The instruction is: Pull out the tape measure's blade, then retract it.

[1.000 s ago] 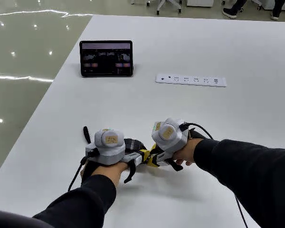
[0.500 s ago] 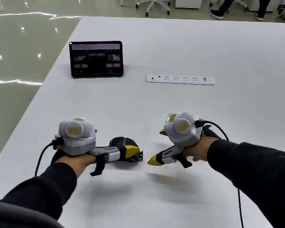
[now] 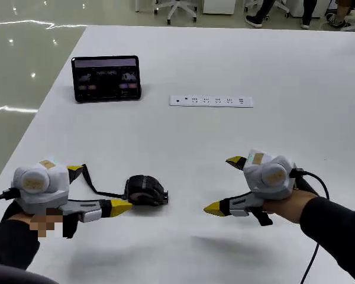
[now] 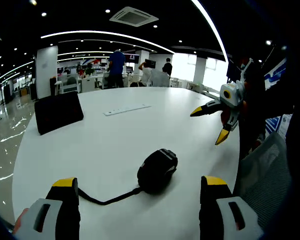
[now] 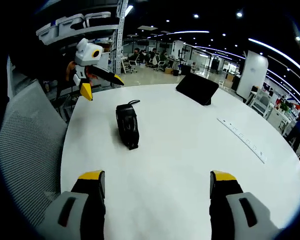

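The black tape measure (image 3: 146,190) lies on the white table (image 3: 183,136) with its blade in and its black strap (image 3: 92,184) trailing left. My left gripper (image 3: 97,187) stands open just left of it, around the strap, with nothing held. In the left gripper view the tape measure (image 4: 157,170) sits ahead between the yellow-tipped jaws of the left gripper (image 4: 139,182). My right gripper (image 3: 225,184) is open and empty, well to the right of the case. From the right gripper (image 5: 157,175) the tape measure (image 5: 127,125) lies farther off.
A dark tablet (image 3: 106,78) stands at the back left and a white power strip (image 3: 211,101) lies at the back middle. The table's left edge (image 3: 23,133) drops to a glossy floor. Office chairs stand beyond the far end.
Both grippers have drawn apart from the tape measure, left one leftward and right one rightward. The left gripper has let go of it and opened. The case stays on the table.
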Action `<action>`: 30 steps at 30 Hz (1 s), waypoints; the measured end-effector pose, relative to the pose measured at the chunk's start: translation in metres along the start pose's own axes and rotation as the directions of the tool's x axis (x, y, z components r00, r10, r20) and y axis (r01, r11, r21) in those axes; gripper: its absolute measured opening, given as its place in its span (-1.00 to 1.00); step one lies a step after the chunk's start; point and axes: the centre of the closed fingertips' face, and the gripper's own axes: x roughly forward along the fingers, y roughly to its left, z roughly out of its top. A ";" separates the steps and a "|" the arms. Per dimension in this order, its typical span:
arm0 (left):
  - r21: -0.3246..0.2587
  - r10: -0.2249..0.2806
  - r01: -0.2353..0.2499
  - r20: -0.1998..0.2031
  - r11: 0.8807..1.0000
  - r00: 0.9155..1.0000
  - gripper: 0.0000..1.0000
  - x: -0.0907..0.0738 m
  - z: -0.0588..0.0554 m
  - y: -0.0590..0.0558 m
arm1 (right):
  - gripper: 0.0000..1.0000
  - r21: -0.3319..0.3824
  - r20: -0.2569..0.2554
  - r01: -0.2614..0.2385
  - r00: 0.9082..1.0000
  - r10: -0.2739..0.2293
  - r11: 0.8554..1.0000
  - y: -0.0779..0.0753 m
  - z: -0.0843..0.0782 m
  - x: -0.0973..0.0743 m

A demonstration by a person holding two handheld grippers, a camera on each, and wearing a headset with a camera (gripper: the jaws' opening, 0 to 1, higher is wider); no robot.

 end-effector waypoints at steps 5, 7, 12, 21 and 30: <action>-0.008 0.020 -0.020 0.011 1.000 1.000 0.95 -0.022 0.001 0.008 | 0.77 0.054 0.028 0.042 0.999 -0.044 0.998 -0.004 -0.010 -0.028; -0.029 0.031 -0.030 0.012 0.999 0.999 0.90 -0.031 -0.001 0.013 | 0.81 0.083 0.033 0.058 0.998 -0.061 0.995 -0.007 -0.017 -0.040; -0.059 0.050 -0.049 0.016 0.997 0.999 0.84 -0.048 -0.004 0.017 | 0.93 0.131 0.034 0.121 0.991 -0.126 0.984 -0.014 -0.034 -0.074; -0.053 0.056 -0.054 0.030 0.997 0.998 0.96 -0.061 -0.007 0.013 | 1.00 0.171 -0.038 0.190 0.982 -0.186 0.967 -0.024 -0.079 -0.124; -0.047 0.057 -0.056 0.018 0.997 0.998 1.00 -0.070 -0.016 0.021 | 1.00 0.188 -0.078 0.216 0.976 -0.205 0.958 -0.016 -0.101 -0.147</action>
